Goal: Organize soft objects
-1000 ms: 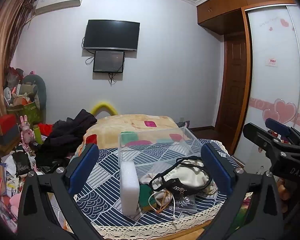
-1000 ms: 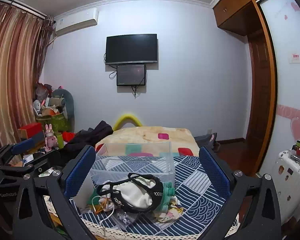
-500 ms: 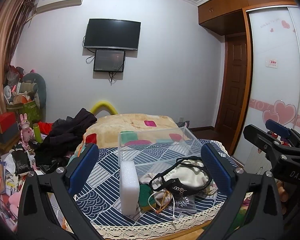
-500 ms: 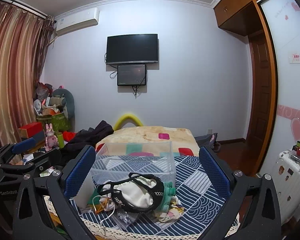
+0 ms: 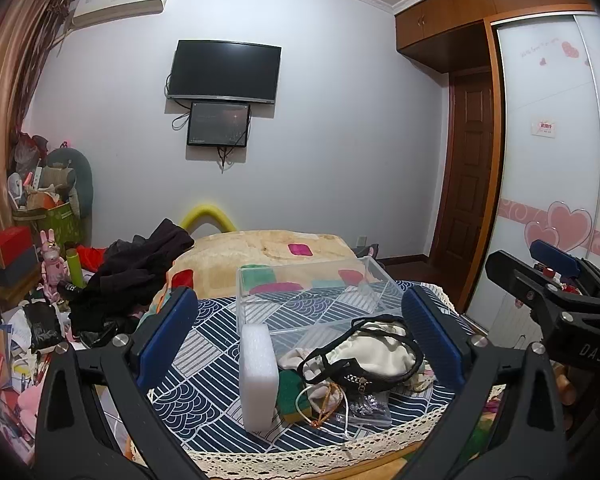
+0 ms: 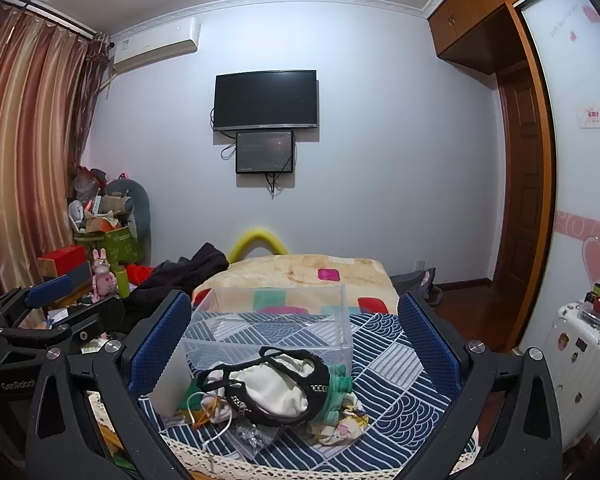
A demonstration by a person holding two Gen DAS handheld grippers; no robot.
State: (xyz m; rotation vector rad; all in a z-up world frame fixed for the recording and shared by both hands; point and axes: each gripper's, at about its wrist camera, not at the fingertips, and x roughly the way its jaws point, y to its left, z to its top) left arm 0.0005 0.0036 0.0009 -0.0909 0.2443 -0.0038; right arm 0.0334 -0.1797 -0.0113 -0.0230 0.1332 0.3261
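Two grippers, both empty, jaws spread wide.

Left wrist view: left gripper (image 5: pixel 300 340) hovers short of the table (image 5: pixel 204 380). Soft pile (image 5: pixel 364 360), white cloth looped by a black strap, sits just in front of the clear box (image 5: pixel 312 300); white foam block (image 5: pixel 259 376) stands beside it.

Right wrist view: right gripper (image 6: pixel 296 344) frames the same pile (image 6: pixel 276 388). Risk: the strap and loose cords (image 6: pixel 216 412) look tangled, so a grab could drag neighbours along or topple the foam.

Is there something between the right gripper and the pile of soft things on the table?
Nothing visible blocks it. The right gripper hangs open above the pile of soft things, with only air between. The clear box stands behind the pile, and the white foam block at its left side.
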